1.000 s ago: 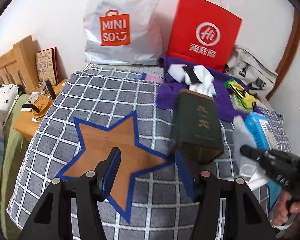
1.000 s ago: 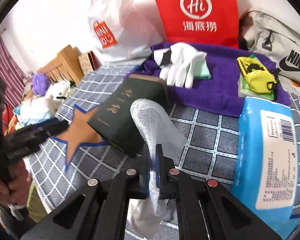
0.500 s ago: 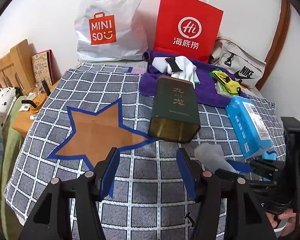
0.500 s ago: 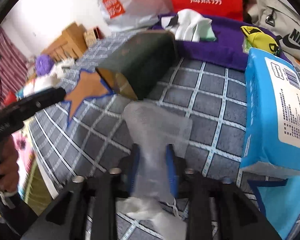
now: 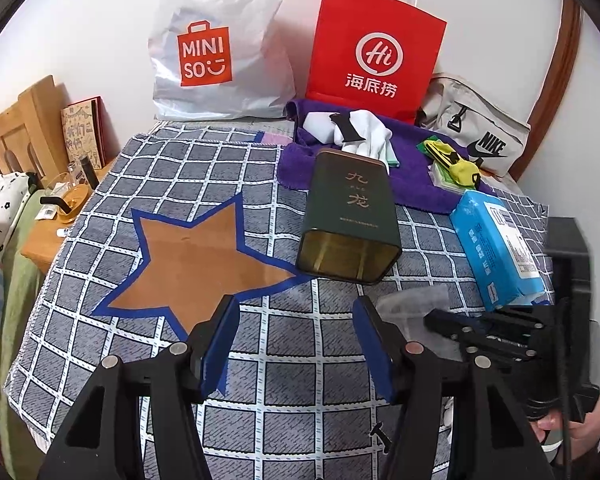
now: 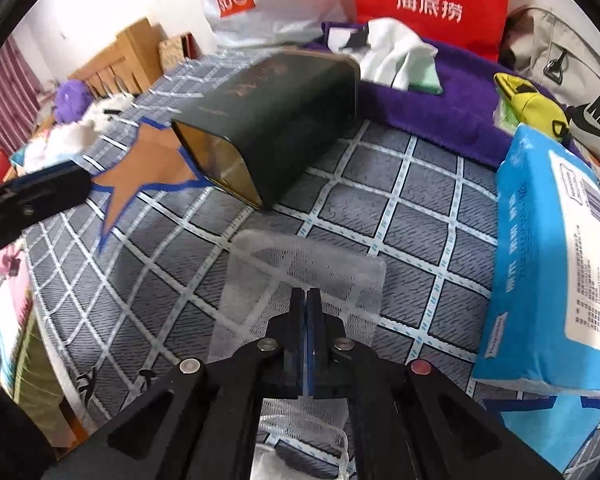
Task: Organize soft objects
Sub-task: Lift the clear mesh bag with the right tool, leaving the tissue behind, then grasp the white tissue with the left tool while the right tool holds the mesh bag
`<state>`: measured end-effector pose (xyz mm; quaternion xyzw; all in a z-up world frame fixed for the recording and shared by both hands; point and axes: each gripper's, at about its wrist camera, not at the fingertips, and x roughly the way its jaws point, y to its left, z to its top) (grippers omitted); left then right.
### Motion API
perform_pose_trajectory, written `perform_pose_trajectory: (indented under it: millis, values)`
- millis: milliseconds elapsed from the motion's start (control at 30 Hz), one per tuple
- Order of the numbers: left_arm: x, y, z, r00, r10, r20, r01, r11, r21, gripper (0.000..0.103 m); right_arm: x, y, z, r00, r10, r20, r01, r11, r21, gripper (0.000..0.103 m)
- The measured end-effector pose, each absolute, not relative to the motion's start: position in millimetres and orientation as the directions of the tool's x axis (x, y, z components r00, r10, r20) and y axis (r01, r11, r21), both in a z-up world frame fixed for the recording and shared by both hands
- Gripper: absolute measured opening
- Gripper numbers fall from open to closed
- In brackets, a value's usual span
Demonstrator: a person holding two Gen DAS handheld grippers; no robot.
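1. The right claw (image 6: 307,300) is fully shut on the white mesh bag (image 6: 300,276), its jaws having just been closing, with a fold of netting pinched between the pads; the bag lies flat on the checked cloth (image 6: 380,184), in front of the mouth of the dark green tin (image 6: 276,120).
2. The left claw (image 5: 294,344) stands about half open with nothing between its blue pads, above bare cloth just beside the star patch (image 5: 192,256).
3. The step in hand looks like lifting the bag and feeding it into the tin; a pinch taken near one edge would let the netting hang free rather than bunch; the empty claw could steady the tin, which lies on its side and may slide.
4. The mesh is thin, see-through and limp, so it will drape and may snag on the tin's rim; the tin is rigid, with rounded corners and a glossy golden inside.
5. The blue tissue pack (image 6: 548,264) is a plump, crinkly film block to the right; white gloves (image 5: 356,132) rest on a plush purple towel (image 5: 416,184) behind.
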<state>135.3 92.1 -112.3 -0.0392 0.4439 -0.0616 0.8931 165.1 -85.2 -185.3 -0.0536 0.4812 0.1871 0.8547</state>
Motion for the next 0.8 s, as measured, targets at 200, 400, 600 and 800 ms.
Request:
perform_pose_trajectory:
  millis: [200,400,600,800]
  values:
    - [127.5,73.8,-115.0,0.586,-0.16,-0.795,0.113,0.987,-0.115,0.057,132.0,-113.9,-150.9,0.543,0.32,-0.777,-0.348,0.927,0.139,0.001]
    - [112.6,48.7,-117.1,0.573,-0.175,-0.801,0.172,0.981,-0.092,0.057,95.0,-154.5,-122.7,0.617,0.312,-0.723,-0.289,0.944,0.16,0.001]
    - [100.9,23.6,-126.9,0.541,-0.214,-0.813,0.246,0.965,-0.091,0.057,66.0,-195.3,-116.4,0.664,0.262,-0.701,-0.208,0.964,0.163,0.001]
    - [89.4,-8.1,-137.2,0.495,-0.26,-0.829,0.341,0.936,-0.089,0.059,51.0,-230.8,-137.4,0.651,0.212,-0.729,-0.132,0.977,0.166,0.001]
